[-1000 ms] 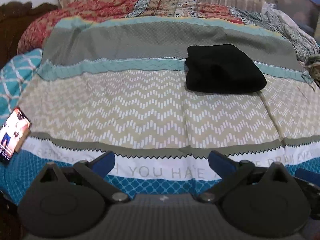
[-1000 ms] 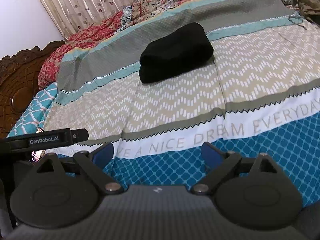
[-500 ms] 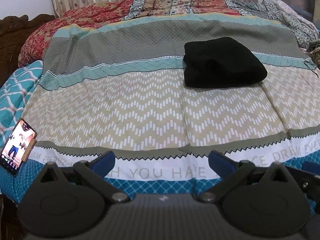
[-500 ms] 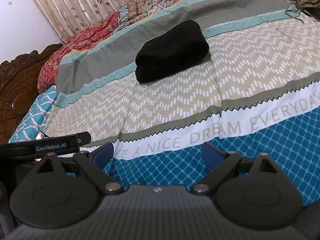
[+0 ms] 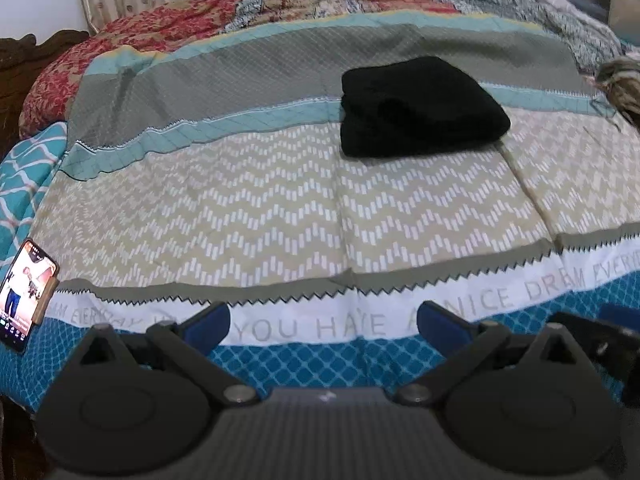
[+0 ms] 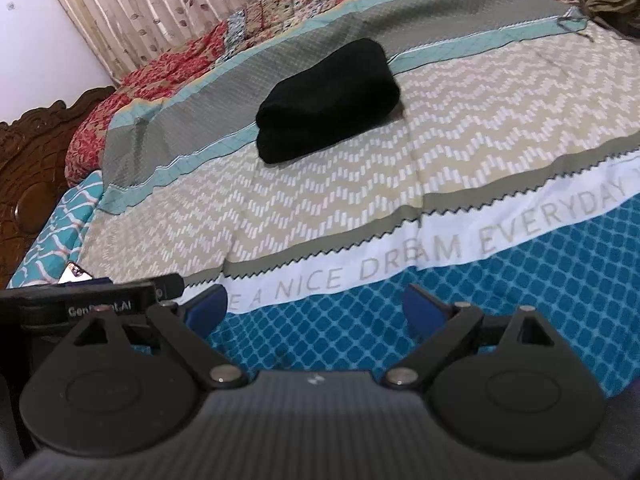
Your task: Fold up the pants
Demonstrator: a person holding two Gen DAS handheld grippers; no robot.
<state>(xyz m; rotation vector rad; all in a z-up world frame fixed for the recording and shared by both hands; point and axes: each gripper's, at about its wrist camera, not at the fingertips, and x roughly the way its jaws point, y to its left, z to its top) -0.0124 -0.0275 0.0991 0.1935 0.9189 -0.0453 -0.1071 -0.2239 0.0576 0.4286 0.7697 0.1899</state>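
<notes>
Right now the left gripper (image 5: 323,325) hangs above the near edge of the bed with its blue-padded fingers (image 5: 211,320) spread wide and nothing between them. The right gripper (image 6: 315,308) is likewise released, fingers apart and empty, over the blue lattice band of the bedspread (image 6: 520,288). In the right wrist view the left gripper's black body shows at 9 o'clock, with a partly legible white label on it.

Out from the grippers, the bedspread runs in bands — blue lattice, a white strip with grey lettering (image 5: 352,326), then a beige zigzag field (image 5: 240,216), then teal and grey stripes.

The pants (image 5: 416,108) lie well apart from both grippers as a compact black folded bundle, flat on the bed across the line where the beige zigzag meets the teal stripe. In the left wrist view they sit at about 1 o'clock; in the right wrist view, at about 12 o'clock (image 6: 328,100).

A phone (image 5: 26,294) with a lit screen rests at the bed's edge at 9 o'clock in the left view. Beyond the pants — at 11 o'clock — lies a red patterned quilt (image 5: 132,36), with a leaf-print curtain (image 6: 152,4) behind it and a carved wooden headboard (image 6: 36,152) at 10 o'clock in the right view.
</notes>
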